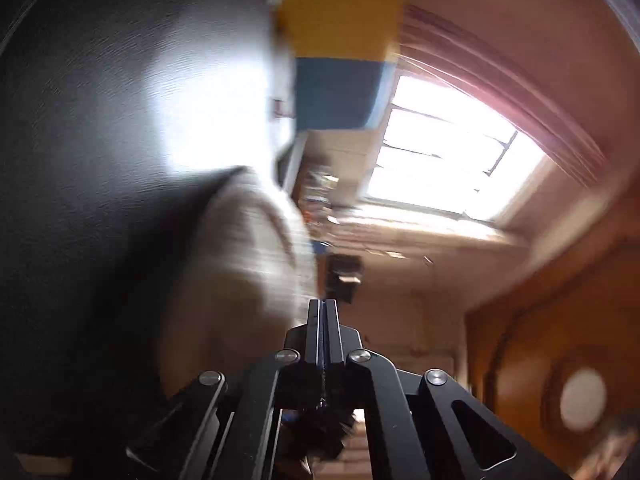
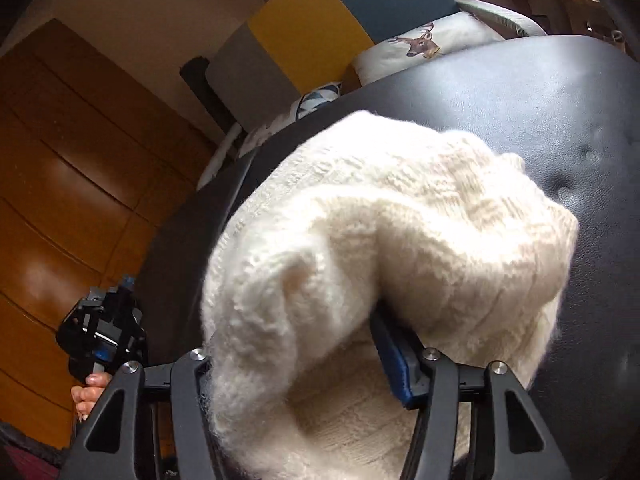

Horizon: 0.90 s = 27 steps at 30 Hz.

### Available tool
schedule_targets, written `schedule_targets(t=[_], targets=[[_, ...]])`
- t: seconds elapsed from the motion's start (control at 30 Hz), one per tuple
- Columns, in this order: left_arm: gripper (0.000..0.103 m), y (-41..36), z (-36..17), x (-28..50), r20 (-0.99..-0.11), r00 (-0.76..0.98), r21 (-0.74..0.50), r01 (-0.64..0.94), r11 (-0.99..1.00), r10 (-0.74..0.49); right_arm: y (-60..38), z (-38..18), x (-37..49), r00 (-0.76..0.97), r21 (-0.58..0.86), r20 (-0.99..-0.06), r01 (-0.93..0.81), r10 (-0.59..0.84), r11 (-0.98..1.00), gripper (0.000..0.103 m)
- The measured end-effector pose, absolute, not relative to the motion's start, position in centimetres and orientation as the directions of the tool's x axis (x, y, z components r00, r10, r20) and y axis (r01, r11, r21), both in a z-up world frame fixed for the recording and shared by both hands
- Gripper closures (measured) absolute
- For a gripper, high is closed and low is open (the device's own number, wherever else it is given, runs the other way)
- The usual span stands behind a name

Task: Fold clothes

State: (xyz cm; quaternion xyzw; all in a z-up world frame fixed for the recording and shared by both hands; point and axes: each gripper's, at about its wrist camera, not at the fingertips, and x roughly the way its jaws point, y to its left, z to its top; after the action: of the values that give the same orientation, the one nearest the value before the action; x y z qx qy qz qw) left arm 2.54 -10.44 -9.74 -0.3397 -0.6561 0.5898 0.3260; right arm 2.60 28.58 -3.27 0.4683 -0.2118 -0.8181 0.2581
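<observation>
My right gripper (image 2: 320, 344) is half-open, bunched cream knit sweater (image 2: 400, 220) draped over its fingers above the black leather seat (image 2: 560, 100); left gripper (image 1: 324, 308) is closed, empty.

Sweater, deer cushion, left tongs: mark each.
Sweater (image 2: 420, 216): right wrist view, on its knit top.
Deer cushion (image 2: 420, 42): right wrist view, on the deer print.
Left tongs (image 1: 324, 312): left wrist view, between the shut tips.

Sweater (image 2: 380, 248) on padded seat (image 2: 560, 112)
</observation>
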Motion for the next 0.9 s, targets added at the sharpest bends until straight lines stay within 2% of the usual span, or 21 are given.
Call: schedule_targets(t=[0.03,0.13,0.17,0.27,0.3,0.33,0.37,0.4,0.43,0.53,0.77,0.8,0.83,0.9], targets=[[0.103,-10.9,-9.5,2.8,0.029,-0.556,-0.997,0.042,0.063,0.831,28.7,-3.4,2.6,-0.424,0.587,-0.66,0.223,-0.62,-0.778,0.045],[0.103,-11.8,-12.3,2.6,-0.053,-0.561,-0.987,0.157,0.044,0.826,29.7,-4.0,2.9,-0.405,0.655,-0.632,0.176,-0.66,-0.735,0.043],[0.103,-11.8,-13.3,2.4,-0.056,-0.559,-0.979,0.194,0.065,0.827,30.1,-4.2,3.1,-0.402,0.683,-0.616,0.157,-0.678,-0.714,0.043],[0.1,-11.7,-15.5,3.0,-0.084,-0.543,-0.961,0.267,0.077,0.835,30.8,-5.3,3.6,-0.402,0.79,-0.503,0.145,-0.765,-0.595,0.041],[0.094,-11.7,-15.9,3.8,-0.091,-0.533,-0.96,0.27,0.067,0.841,30.5,-5.1,3.4,-0.399,0.814,-0.464,0.161,-0.791,-0.558,0.041],[0.079,-11.2,-16.1,3.8,-0.092,-0.521,-0.959,0.276,0.065,0.849,30.1,-4.9,3.3,-0.396,0.825,-0.441,0.174,-0.805,-0.538,0.041],[0.068,-10.5,-16.0,3.5,-0.084,-0.513,-0.956,0.282,0.076,0.854,29.8,-4.8,3.2,-0.393,0.835,-0.421,0.185,-0.818,-0.519,0.041],[0.042,-9.9,-16.0,3.3,-0.077,-0.505,-0.954,0.288,0.084,0.859,29.6,-4.7,3.0,-0.389,0.839,-0.418,0.182,-0.821,-0.513,0.041],[0.027,-9.5,-15.9,3.0,-0.084,-0.502,-0.954,0.29,0.076,0.861,29.3,-4.7,2.8,-0.385,0.842,-0.415,0.18,-0.824,-0.508,0.041],[0.024,-8.4,-15.5,2.2,-0.107,-0.492,-0.954,0.295,0.05,0.864,28.8,-4.6,2.4,-0.378,0.846,-0.419,0.166,-0.826,-0.506,0.041],[0.027,-6.4,-15.3,0.7,-0.206,-0.477,-0.946,0.321,-0.048,0.855,27.7,-4.5,3.3,-0.379,0.796,-0.475,0.198,-0.794,-0.572,0.041],[0.051,-6.2,-15.4,0.6,-0.223,-0.477,-0.943,0.325,-0.066,0.85,27.6,-4.2,3.3,-0.387,0.784,-0.478,0.218,-0.789,-0.581,0.042],[0.084,-6.1,-15.5,0.4,-0.238,-0.478,-0.941,0.328,-0.08,0.845,27.6,-3.7,3.4,-0.392,0.781,-0.469,0.234,-0.792,-0.578,0.043],[0.085,-6.4,-15.4,0.8,-0.201,-0.511,-0.951,0.307,-0.041,0.836,27.9,-2.8,3.6,-0.396,0.784,-0.446,0.26,-0.803,-0.564,0.043]])
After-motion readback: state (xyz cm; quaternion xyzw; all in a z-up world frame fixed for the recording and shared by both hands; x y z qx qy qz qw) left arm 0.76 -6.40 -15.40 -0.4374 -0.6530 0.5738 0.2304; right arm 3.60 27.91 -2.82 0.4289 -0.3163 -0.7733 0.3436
